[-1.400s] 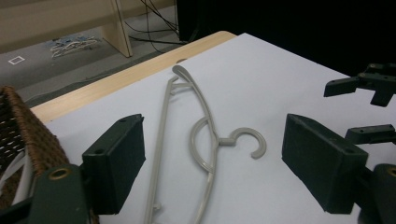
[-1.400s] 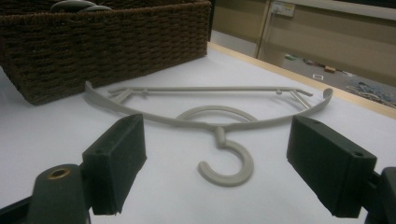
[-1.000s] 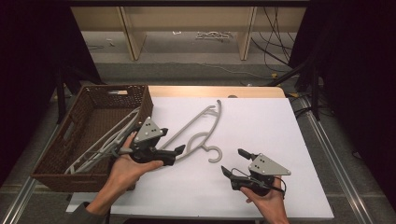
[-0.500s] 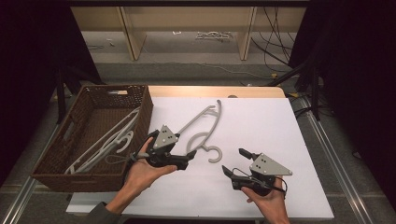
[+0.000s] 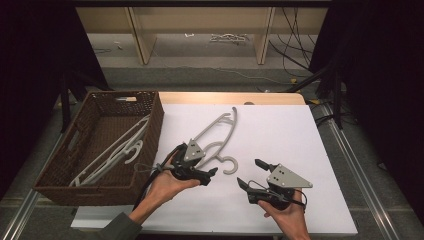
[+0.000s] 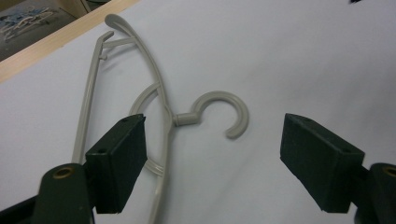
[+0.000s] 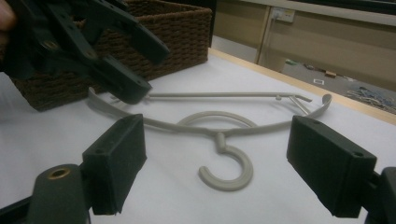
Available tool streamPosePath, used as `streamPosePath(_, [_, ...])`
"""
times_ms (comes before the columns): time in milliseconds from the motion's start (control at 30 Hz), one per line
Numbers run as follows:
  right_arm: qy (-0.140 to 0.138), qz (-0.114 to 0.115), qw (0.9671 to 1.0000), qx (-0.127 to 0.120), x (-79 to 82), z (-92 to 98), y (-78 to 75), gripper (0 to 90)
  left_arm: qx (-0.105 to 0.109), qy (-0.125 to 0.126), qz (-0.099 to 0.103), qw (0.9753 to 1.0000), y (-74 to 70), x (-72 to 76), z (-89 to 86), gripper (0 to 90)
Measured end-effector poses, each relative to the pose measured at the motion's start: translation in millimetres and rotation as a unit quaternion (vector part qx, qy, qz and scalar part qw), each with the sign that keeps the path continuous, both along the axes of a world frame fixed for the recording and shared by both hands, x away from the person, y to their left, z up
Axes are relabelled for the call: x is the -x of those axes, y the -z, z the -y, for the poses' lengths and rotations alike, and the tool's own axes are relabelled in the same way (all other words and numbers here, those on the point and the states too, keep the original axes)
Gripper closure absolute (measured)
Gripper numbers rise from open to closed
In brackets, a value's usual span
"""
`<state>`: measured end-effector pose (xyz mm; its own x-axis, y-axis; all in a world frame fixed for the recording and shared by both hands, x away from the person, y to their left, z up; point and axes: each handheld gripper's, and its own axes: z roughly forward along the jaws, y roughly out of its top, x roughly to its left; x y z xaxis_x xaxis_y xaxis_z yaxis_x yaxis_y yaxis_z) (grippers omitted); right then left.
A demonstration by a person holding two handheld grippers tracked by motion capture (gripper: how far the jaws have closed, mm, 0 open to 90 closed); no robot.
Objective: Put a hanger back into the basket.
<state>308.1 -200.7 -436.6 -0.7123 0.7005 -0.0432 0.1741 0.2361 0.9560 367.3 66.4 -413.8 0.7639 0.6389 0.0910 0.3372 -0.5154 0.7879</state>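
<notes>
**Left gripper poised over the grey hanger, jaws spread**

A grey plastic hanger (image 5: 218, 137) lies flat on the white surface (image 5: 280, 125), just left of the middle of the high view, its hook (image 5: 231, 165) curling toward the lower edge of the frame. The left gripper (image 5: 196, 169) sits over the hanger's lower end, held in a hand (image 5: 167, 186) that comes up from the bottom left. In the left gripper view its jaws stand wide apart: one at the lower left over the hanger's arm (image 6: 161, 140), the other at the lower right over bare surface, with the hook (image 6: 223, 114) between them and nothing clamped.

The right gripper (image 5: 248, 176) rests low in the lower right of the high view, near the hook but apart from it. Its jaws are also spread, holding nothing, with the hook (image 7: 227, 169) lying ahead of them.

A brown woven basket (image 5: 150, 135) fills the left of the high view, with pale hangers (image 5: 112, 152) lying in it.
</notes>
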Motion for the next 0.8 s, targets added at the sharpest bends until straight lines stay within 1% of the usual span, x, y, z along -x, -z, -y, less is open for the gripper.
streamPosePath(33, [0.005,-0.002,0.9999,0.012,1.1,1.3,-1.4,20.7,-0.008,0.000,0.008,0.9999,2.0,-3.1,0.9,23.4])
streamPosePath(100, [0.007,0.008,0.9999,0.012,0.6,0.5,-1.4,20.7,-0.019,0.006,0.013,0.9997,5.9,-7.6,3.2,24.9])
streamPosePath(133, [0.007,0.007,0.9999,0.012,0.9,0.2,-1.5,20.7,-0.020,0.006,0.008,0.9998,8.2,-8.5,4.8,25.7])
streamPosePath(200, [0.006,0.011,0.9998,0.014,0.2,0.1,-0.9,20.7,-0.032,0.010,0.011,0.9994,12.3,-12.3,7.1,26.3])
streamPosePath(233, [0.006,0.010,0.9998,0.014,0.2,-0.1,-0.8,20.7,-0.039,0.013,0.007,0.9991,14.8,-14.1,8.4,26.1])
streamPosePath(267, [0.008,0.012,0.9998,0.015,0.0,-0.2,-0.8,20.7,-0.059,0.023,0.005,0.9980,16.0,-16.6,8.2,26.3])
streamPosePath(333, [0.007,0.009,0.9998,0.014,0.1,-0.7,-0.7,20.6,-0.068,0.025,0.006,0.9973,21.5,-20.3,11.6,28.6])
streamPosePath(400, [0.004,0.004,0.9999,0.015,0.0,-1.1,-0.7,20.7,-0.073,0.026,0.005,0.9970,26.2,-24.6,14.6,30.8])
streamPosePath(467, [0.003,0.004,0.9999,0.016,0.1,-1.3,-0.7,20.7,-0.076,0.031,0.001,0.9966,29.9,-30.2,16.7,34.5])
streamPosePath(500, [0.001,0.004,0.9999,0.015,0.1,-1.4,-0.4,20.7,-0.070,0.028,-0.009,0.9971,32.8,-32.7,18.2,34.8])
streamPosePath(533, [0.003,0.001,0.9999,0.016,0.4,-1.1,-0.5,20.6,-0.070,0.026,-0.016,0.9971,34.9,-35.6,19.1,35.1])
streamPosePath(600, [0.003,0.000,0.9999,0.015,0.5,-1.3,-0.6,20.6,-0.073,0.024,-0.016,0.9969,39.3,-40.2,21.1,38.2])
streamPosePath(700, [0.001,-0.002,0.9999,0.015,0.3,-1.5,-0.8,20.7,-0.087,0.031,-0.033,0.9952,44.2,-46.6,23.4,40.0])
streamPosePath(767, [0.001,-0.002,0.9999,0.015,0.0,-2.1,0.1,20.6,-0.094,0.030,-0.043,0.9942,48.0,-50.0,25.6,40.1])
streamPosePath(800, [0.000,-0.002,0.9999,0.014,0.2,-2.2,-0.1,20.6,-0.097,0.027,-0.045,0.9939,49.6,-51.5,26.7,40.5])
